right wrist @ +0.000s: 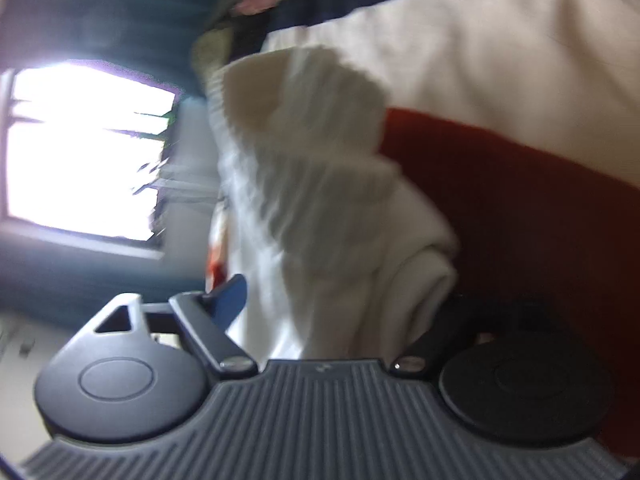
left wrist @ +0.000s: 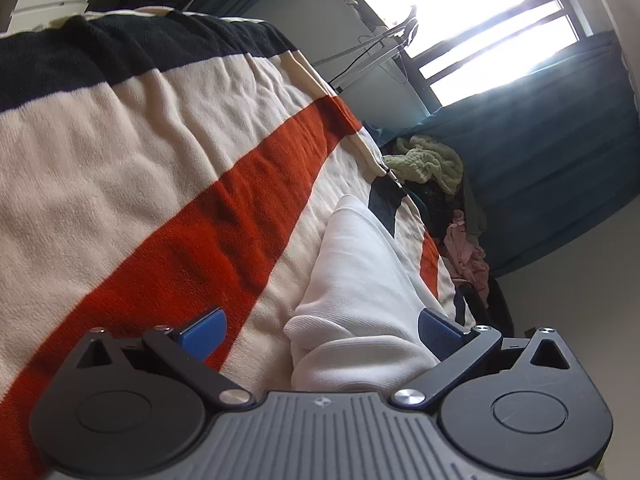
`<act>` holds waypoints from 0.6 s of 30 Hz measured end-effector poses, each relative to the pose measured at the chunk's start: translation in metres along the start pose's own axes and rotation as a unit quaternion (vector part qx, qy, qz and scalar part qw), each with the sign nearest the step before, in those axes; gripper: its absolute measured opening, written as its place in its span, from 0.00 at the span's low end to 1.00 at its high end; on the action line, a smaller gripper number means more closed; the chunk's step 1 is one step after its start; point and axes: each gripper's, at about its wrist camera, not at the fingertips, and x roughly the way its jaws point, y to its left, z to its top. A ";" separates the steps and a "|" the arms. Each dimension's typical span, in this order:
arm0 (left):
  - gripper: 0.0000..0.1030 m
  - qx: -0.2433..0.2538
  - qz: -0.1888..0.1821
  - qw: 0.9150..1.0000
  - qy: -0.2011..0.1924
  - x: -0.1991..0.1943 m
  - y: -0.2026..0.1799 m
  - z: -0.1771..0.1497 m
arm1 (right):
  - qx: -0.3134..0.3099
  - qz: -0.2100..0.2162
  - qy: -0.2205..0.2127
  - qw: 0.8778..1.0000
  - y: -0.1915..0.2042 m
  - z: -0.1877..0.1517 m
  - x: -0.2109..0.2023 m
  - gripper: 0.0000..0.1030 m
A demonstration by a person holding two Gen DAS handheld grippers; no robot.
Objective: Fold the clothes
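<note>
Both your grippers, left (left wrist: 322, 334) and right (right wrist: 340, 312), gape wide around the bunched white garment (left wrist: 360, 280) on the striped blanket (left wrist: 140, 160), gripping nothing; its folding looks unfinished, more clothes (left wrist: 432, 164) heaped beyond

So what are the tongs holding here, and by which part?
Nothing: the left tongs are open, straddling the white garment. The right tongs look open around its folded edge; blur prevents certainty.

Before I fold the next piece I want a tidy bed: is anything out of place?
Yes. Beyond the striped blanket, a heap of crumpled clothes sits unfolded by the teal curtain. The white garment lies bunched between the open left gripper jaws, not flat.
</note>
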 end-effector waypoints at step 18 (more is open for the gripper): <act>1.00 -0.002 -0.067 0.996 0.052 0.043 -0.007 -0.005 | 0.044 -0.018 -0.012 0.999 -0.004 -0.004 -0.019 0.70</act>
